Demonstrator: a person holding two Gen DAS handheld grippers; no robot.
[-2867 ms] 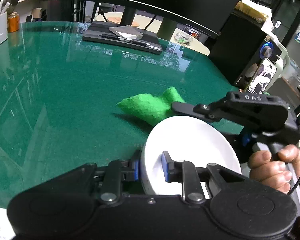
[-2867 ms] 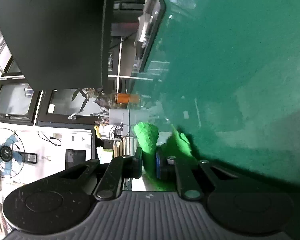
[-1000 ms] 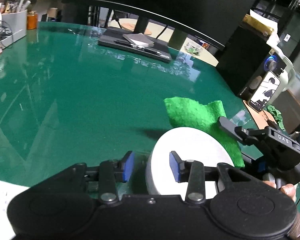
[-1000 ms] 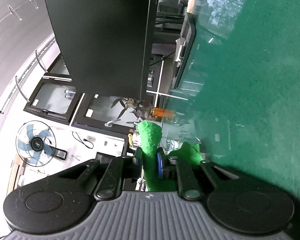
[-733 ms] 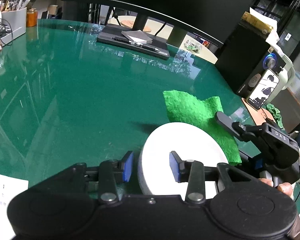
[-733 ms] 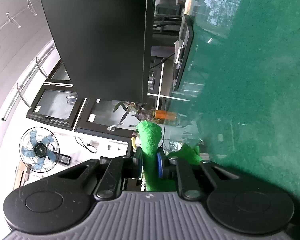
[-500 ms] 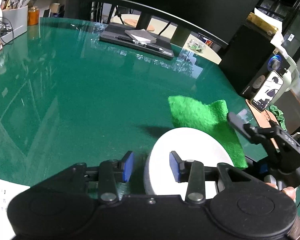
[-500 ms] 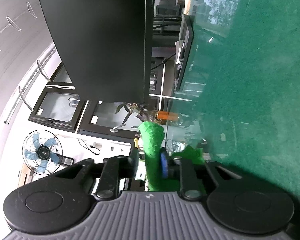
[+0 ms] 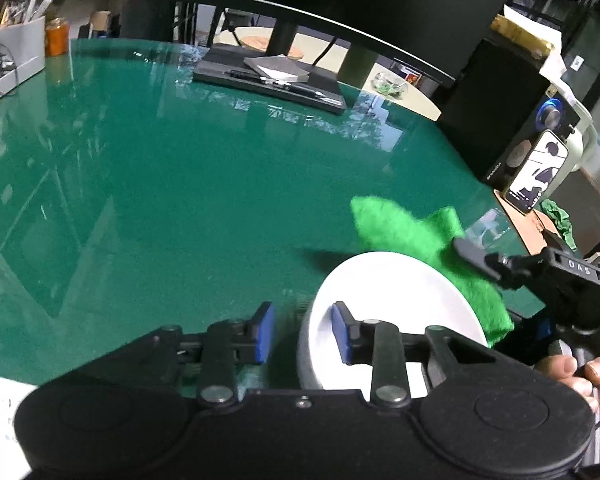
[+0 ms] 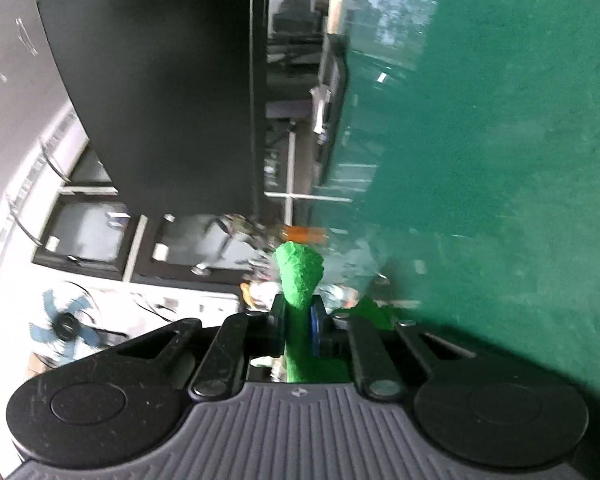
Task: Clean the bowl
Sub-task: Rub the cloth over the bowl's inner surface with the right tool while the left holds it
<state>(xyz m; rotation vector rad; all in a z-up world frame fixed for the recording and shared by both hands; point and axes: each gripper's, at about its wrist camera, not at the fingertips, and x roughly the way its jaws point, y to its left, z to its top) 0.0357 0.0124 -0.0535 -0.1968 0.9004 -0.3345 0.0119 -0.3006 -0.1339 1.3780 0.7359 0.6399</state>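
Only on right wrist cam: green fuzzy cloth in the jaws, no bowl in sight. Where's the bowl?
Observer: The round white bowl is near the front edge of the green glass-topped table, right in front of the left gripper.
Operator: Left clamped on it?
Observer: No. Its jaws are closing with the bowl's near rim between them, one blue pad inside and the other outside with a gap showing.
Operator: Cloth on the bowl?
Observer: The green fuzzy cloth, with the right gripper closing on it, hangs at the bowl's far rim, outside it. I cannot tell whether it touches.
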